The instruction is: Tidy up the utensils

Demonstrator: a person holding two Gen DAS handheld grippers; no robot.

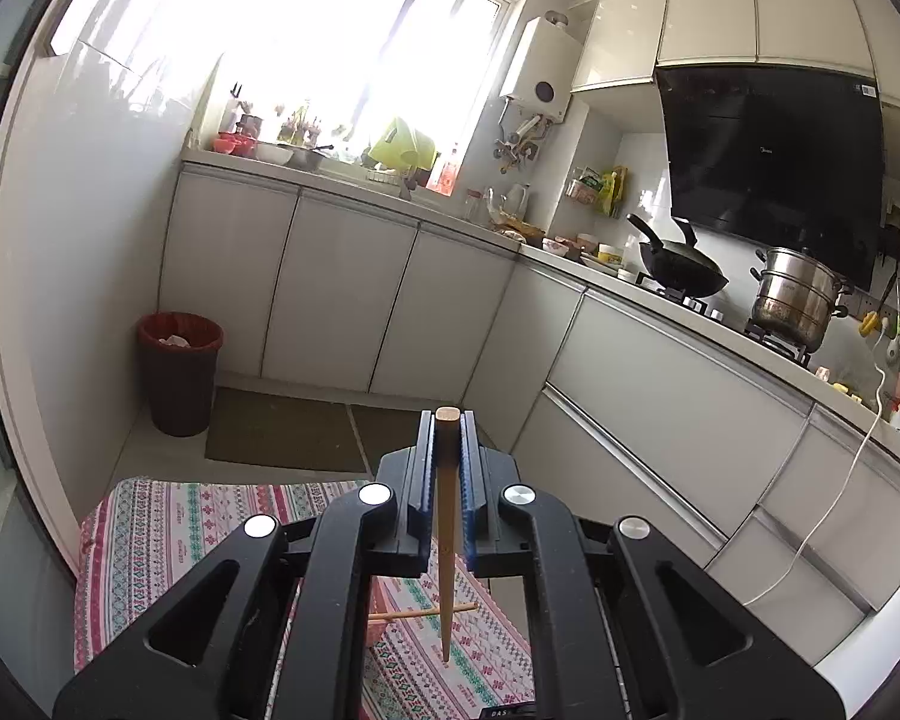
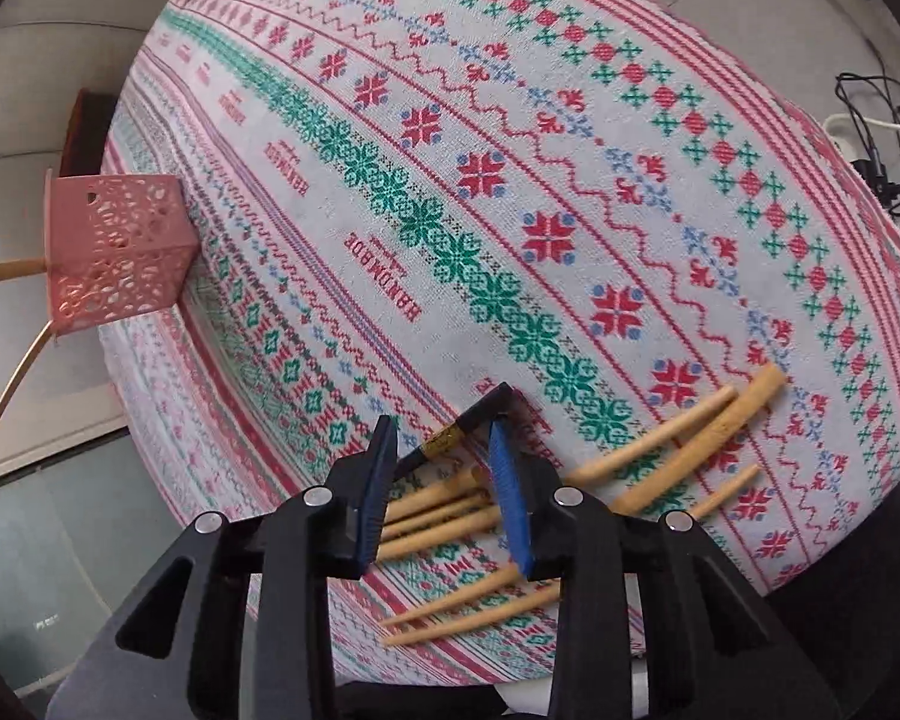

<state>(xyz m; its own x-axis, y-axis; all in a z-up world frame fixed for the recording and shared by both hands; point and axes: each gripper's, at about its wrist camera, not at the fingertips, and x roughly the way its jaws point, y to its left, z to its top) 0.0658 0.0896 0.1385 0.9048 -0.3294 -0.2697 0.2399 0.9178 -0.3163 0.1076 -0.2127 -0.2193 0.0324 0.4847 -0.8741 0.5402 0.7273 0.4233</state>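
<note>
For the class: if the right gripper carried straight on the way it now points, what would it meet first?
Most likely the black chopstick lying between its fingers, among the wooden chopsticks on the patterned cloth just below. Depth is hard to judge, so a wooden one might touch first.

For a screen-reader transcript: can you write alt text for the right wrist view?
The right hand-held gripper, jaws apart, reaches down over a pile of wooden chopsticks on a patterned tablecloth. A pink perforated holder stands at the cloth's left edge.

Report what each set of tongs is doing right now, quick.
Left tongs: shut on one pale wooden chopstick.
Right tongs: open over the loose wooden chopsticks on the patterned cloth, gripping nothing.
</note>
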